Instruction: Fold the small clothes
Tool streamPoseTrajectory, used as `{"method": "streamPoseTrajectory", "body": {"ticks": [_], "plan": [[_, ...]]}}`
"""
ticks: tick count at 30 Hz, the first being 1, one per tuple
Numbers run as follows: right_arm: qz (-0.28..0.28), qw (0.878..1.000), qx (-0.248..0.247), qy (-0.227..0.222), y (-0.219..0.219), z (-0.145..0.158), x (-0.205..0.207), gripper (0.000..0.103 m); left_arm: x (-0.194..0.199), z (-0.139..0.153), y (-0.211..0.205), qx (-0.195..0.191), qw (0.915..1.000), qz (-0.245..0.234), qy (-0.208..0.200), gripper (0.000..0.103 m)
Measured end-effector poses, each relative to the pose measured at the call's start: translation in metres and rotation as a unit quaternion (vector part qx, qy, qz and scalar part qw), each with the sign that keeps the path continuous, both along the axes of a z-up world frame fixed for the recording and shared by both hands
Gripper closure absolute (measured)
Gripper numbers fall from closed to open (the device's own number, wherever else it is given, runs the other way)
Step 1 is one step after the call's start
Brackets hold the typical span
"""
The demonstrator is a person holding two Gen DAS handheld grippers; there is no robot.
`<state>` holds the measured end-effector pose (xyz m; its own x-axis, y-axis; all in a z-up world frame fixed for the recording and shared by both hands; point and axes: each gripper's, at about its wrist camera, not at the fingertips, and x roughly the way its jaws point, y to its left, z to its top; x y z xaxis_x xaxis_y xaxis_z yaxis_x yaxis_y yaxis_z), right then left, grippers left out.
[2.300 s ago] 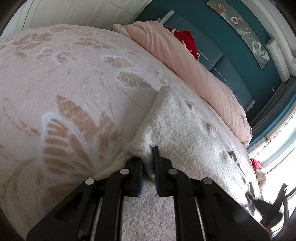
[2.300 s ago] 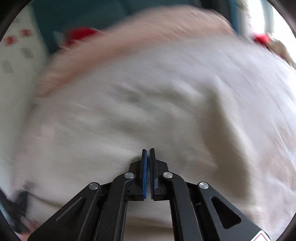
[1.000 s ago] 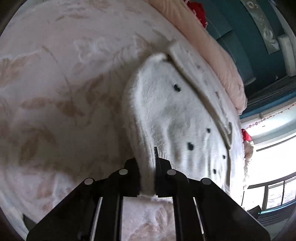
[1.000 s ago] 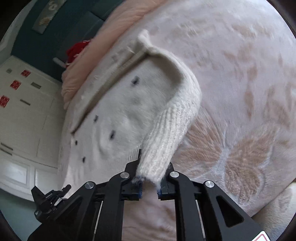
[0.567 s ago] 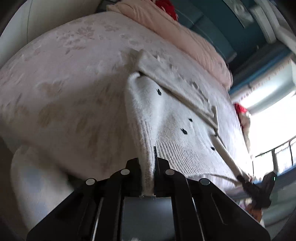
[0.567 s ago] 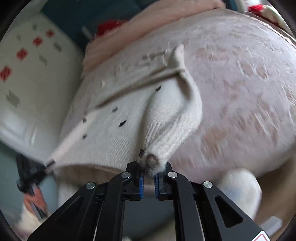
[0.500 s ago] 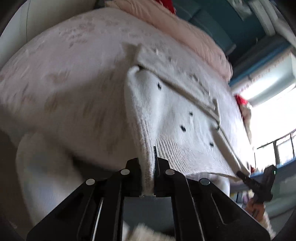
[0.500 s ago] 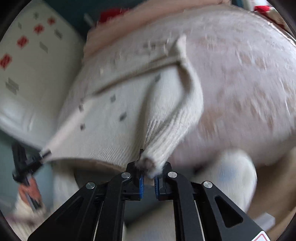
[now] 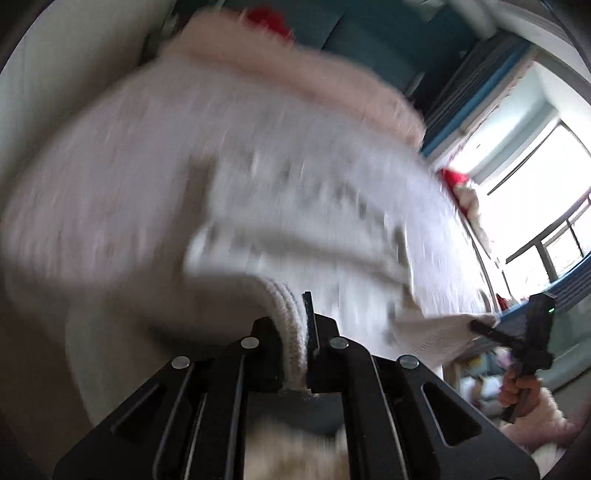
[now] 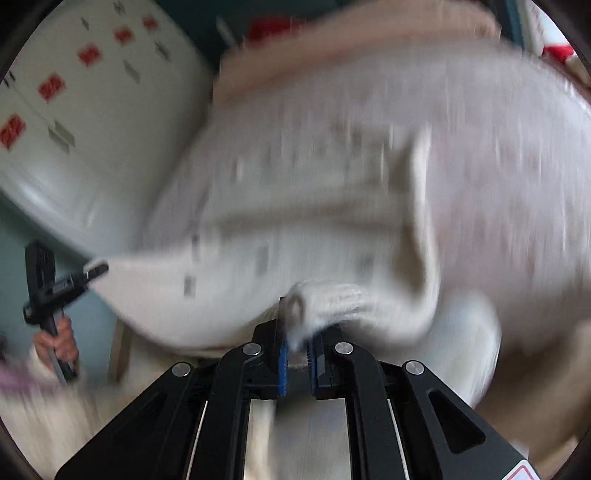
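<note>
1. Sweater [image 9: 317, 236], cream knit with small dark specks, hangs stretched between the two grippers above the bed [image 9: 92, 192]; its far part lies on the pale patterned bedspread. Both views are motion-blurred.
2. Left gripper [image 9: 295, 332]: fingers [image 9: 314, 332] clamped tight on a ribbed edge of the sweater, with knit bunched between the pads. In the right wrist view the same gripper [image 10: 94, 271] sits at far left, pinching a corner of the garment, with the person's left hand [image 10: 59, 343] on its handle.
3. Right gripper [image 10: 297, 343]: fingers [image 10: 282, 354] nearly closed, pinching a rolled ribbed cuff of the sweater. In the left wrist view it appears at far right [image 9: 480, 326], holding the other corner, with the right hand [image 9: 519, 387] on its handle.
4. Pink duvet [image 9: 314, 85] is bunched along the far side of the bed, with a red item [image 9: 266, 18] behind it.
5. White wardrobe [image 10: 81, 122] with red labels stands at left in the right wrist view.
</note>
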<state>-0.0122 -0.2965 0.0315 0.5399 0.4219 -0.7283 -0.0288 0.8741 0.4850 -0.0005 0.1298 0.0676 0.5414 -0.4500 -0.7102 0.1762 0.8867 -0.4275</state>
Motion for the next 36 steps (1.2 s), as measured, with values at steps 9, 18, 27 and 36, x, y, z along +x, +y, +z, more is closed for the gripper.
{"method": "streamPoseTrajectory", "body": {"ticks": [9, 18, 27, 36], "plan": [[-0.166, 0.985, -0.043, -0.02, -0.052, -0.069, 0.173, 0.07, 0.213, -0.083, -0.047, 0.052, 0.9969, 0.058, 0.009, 0.081], [-0.161, 0.977, -0.138, -0.006, -0.031, -0.102, 0.154, 0.037, 0.218, -0.127, -0.021, 0.052, 0.9931, 0.104, 0.011, 0.031], [-0.167, 0.978, -0.114, 0.053, -0.027, -0.14, 0.181, 0.077, 0.236, -0.17, -0.041, 0.057, 0.993, 0.078, 0.069, 0.053], [-0.187, 0.979, -0.052, -0.06, -0.041, -0.052, 0.167, 0.094, 0.228, -0.08, -0.039, 0.049, 0.9962, 0.068, -0.025, 0.097]]}}
